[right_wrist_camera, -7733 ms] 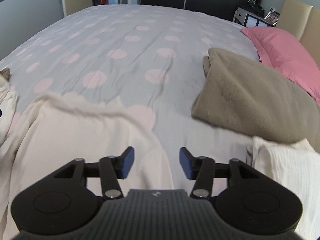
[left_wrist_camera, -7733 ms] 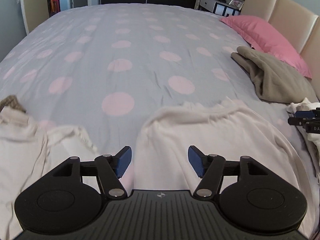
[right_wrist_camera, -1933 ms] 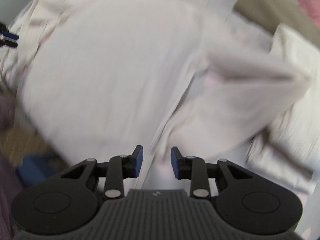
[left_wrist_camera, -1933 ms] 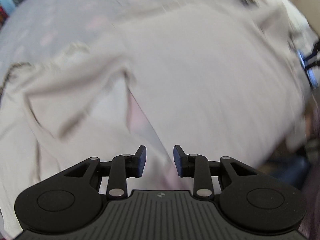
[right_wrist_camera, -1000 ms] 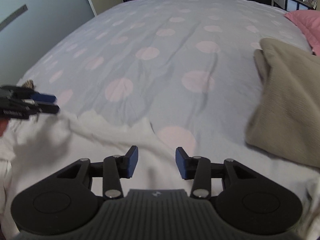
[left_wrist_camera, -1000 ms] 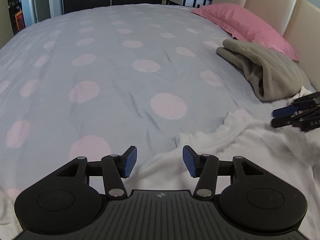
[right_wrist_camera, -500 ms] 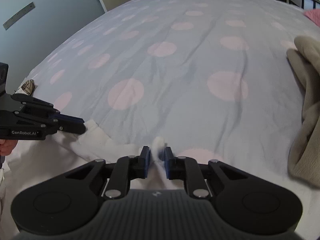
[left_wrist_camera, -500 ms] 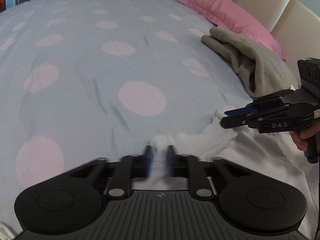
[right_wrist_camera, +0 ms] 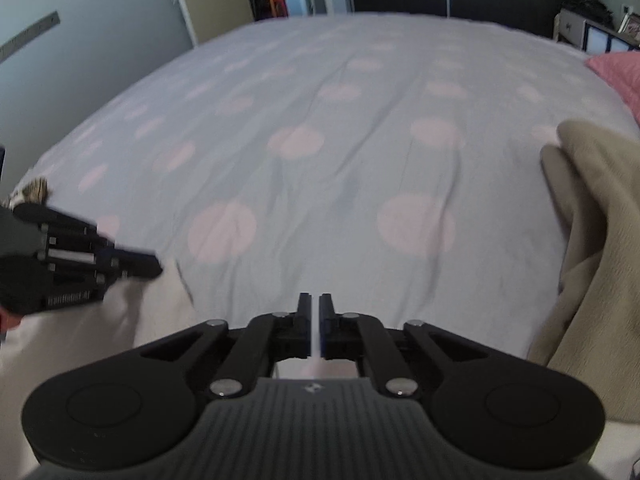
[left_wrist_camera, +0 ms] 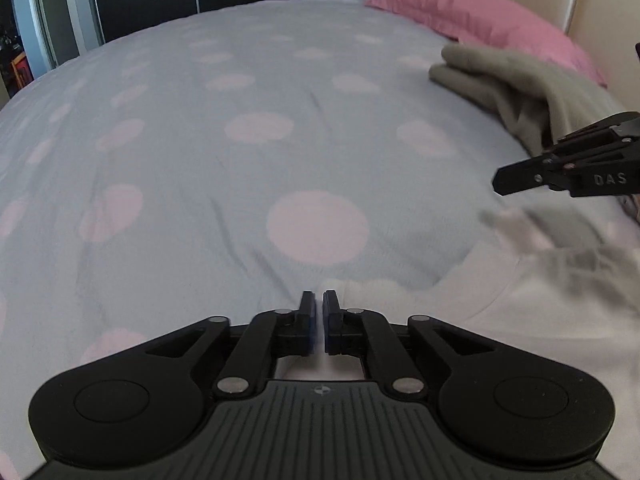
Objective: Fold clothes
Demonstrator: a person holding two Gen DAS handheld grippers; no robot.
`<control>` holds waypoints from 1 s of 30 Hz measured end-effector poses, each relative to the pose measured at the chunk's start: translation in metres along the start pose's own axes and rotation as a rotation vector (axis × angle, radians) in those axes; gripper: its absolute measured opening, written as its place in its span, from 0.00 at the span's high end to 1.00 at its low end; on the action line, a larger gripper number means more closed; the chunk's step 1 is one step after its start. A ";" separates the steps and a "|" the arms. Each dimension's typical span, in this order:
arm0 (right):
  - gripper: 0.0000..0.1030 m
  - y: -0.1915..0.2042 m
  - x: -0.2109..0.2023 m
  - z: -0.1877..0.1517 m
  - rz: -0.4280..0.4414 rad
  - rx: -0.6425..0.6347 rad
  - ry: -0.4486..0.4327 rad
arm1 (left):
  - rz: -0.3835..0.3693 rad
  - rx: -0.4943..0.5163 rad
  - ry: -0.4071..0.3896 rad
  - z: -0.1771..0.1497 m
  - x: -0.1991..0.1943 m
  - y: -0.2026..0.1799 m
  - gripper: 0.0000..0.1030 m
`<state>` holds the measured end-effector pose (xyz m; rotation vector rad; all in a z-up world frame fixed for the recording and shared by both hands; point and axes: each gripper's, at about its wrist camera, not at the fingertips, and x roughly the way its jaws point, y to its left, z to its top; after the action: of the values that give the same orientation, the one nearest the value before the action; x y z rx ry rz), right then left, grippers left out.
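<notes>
My left claw point(left_wrist_camera: 319, 309) is pinched tight on the white garment's point(left_wrist_camera: 520, 320) edge; my right claw point(right_wrist_camera: 315, 312) is clamped on it too; the spotted bedspread point(left_wrist_camera: 240, 160) lies ahead.

A home bedroom (spotted bed point(left_wrist_camera: 240, 160), pink pillow point(left_wrist_camera: 472, 20)).

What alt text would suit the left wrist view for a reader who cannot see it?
The left gripper is shut on the edge of a white garment lying on a grey bedspread with pink dots. The right gripper reaches in from the right, near a folded beige blanket and pink pillow.
</notes>
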<state>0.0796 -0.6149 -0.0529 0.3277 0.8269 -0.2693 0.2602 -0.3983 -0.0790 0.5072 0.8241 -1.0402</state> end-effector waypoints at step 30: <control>0.66 0.003 -0.003 -0.006 -0.065 -0.014 0.005 | 0.049 -0.016 0.002 0.004 -0.015 0.003 0.54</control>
<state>0.0748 -0.6093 -0.0541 0.2883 0.8455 -0.3235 0.2600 -0.3917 -0.0646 0.5125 0.8175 -0.9880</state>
